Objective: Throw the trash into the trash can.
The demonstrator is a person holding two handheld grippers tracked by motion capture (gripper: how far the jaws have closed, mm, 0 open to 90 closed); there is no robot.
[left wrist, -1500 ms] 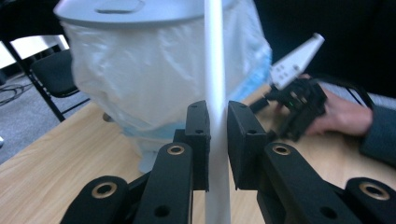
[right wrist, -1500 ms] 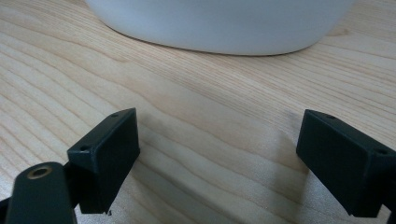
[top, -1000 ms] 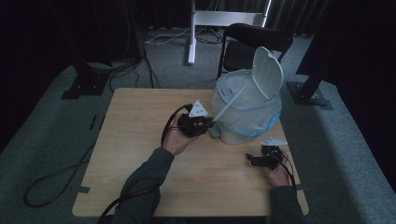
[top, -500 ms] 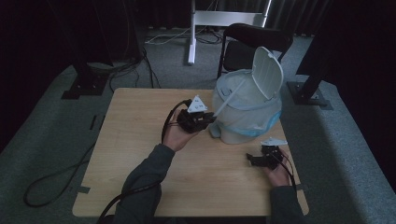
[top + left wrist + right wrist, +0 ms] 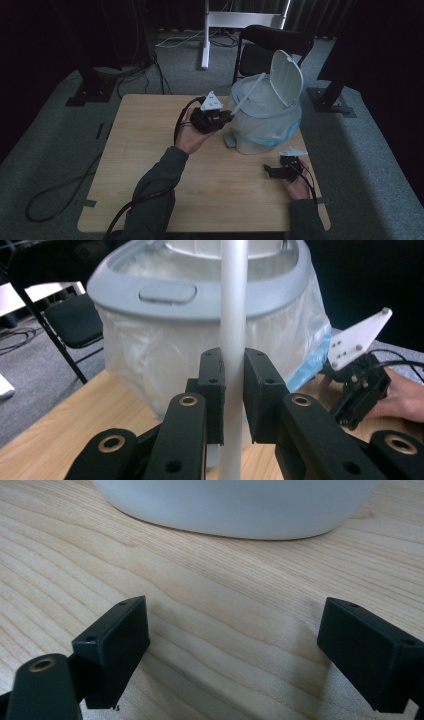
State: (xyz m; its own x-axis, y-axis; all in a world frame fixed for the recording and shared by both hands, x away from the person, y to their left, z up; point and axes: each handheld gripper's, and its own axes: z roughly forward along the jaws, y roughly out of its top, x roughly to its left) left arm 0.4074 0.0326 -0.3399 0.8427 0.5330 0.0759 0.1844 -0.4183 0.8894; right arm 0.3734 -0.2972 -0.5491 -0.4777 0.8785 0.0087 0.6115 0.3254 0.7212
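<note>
The bin (image 5: 265, 122), lid up and lined with a plastic bag (image 5: 150, 355), stands on the desk (image 5: 150, 190). The left gripper (image 5: 233, 390) clamps a white rod (image 5: 233, 315) leaning into the bin; the right gripper (image 5: 232, 650) gapes wide beside the bin's base.

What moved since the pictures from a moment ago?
The left gripper, shut on the white rod, has lifted it a little higher beside the bin. The rod's far end stays in the bin. The right gripper, open, stayed low over the table, and the lid stayed up.
</note>
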